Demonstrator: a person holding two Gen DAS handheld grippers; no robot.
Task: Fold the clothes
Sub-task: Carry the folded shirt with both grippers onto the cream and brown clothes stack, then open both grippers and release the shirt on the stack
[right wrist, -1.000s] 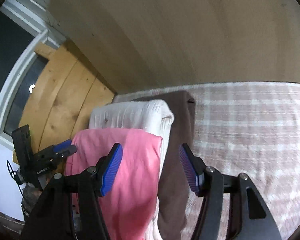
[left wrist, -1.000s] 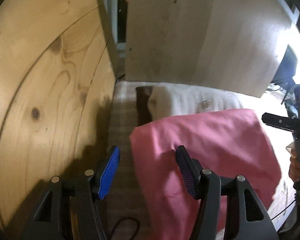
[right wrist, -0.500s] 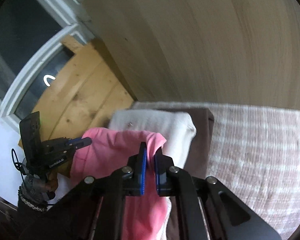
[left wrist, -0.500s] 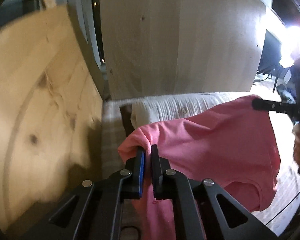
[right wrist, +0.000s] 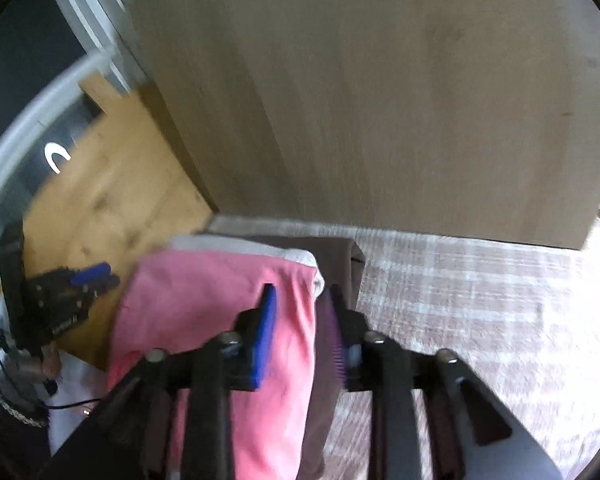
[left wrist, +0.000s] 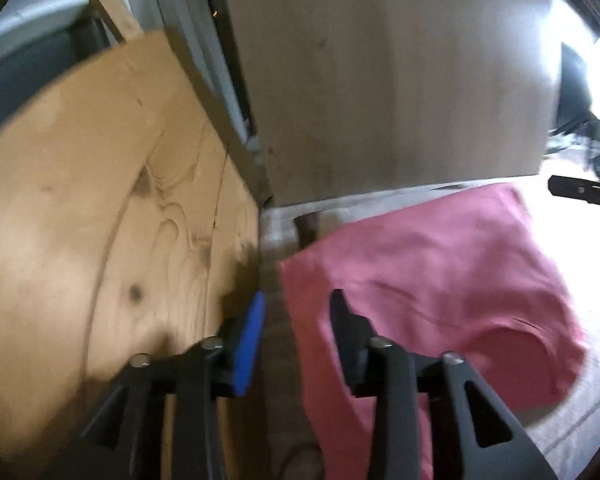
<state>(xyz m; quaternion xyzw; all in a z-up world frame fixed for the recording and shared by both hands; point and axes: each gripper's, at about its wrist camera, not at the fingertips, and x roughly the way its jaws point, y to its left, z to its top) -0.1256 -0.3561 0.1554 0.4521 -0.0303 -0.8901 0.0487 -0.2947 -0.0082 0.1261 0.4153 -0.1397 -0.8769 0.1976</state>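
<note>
On the checked bed cover (right wrist: 480, 300), the pink garment (left wrist: 440, 272) now lies folded atop the white (right wrist: 300, 254) and brown (right wrist: 340, 256) pieces. Your left gripper (left wrist: 298, 320) and right gripper (right wrist: 300, 312) have just been opening; both sets of fingers stand spread, pinching nothing. Treat this fold as released.

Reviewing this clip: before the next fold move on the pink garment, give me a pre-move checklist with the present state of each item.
1. Left gripper released: ok, jaws have just been opening, nothing pinched between the pads.
2. Right gripper released: ok, jaws have just been opening, pads clear of cloth.
3. Pink garment lying on the pile: ok, it rests over the white garment and brown garment.
4. Pink garment flat: not ok, creases near its front edge.
5. Edges squared with the pile: cannot tell, frames are blurred.
</note>
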